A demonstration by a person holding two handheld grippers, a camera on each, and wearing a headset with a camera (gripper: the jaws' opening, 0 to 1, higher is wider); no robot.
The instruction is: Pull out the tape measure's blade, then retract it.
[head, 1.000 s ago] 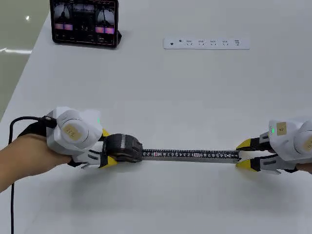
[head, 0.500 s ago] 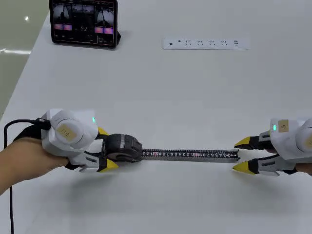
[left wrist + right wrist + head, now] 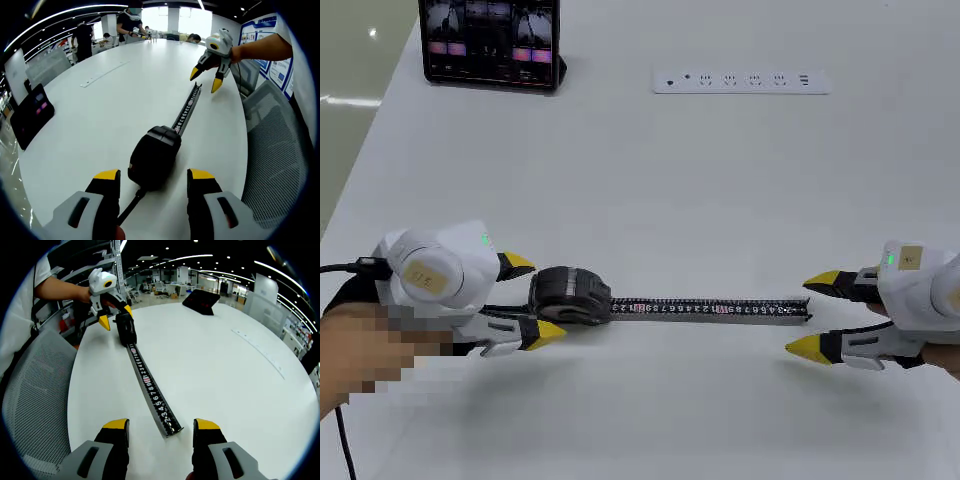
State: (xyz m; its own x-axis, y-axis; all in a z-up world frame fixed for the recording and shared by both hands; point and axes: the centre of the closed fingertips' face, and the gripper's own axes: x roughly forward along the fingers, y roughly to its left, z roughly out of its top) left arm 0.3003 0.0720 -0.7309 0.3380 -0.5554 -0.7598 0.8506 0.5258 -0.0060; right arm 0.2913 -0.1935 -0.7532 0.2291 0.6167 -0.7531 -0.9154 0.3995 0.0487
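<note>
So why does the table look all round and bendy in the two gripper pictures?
Left gripper view: the fisheye lens bulges the white table into a curve. Right gripper view: same bending, and the ceiling lights turn into arcs. Head view: an ordinary lens, so the blade and table edge look straight.

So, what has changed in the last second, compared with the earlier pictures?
The right claw opened and let go of the end of the blade. The left claw opened off the tape measure case and pulled back. The blade stays pulled out, flat on the table.
</note>
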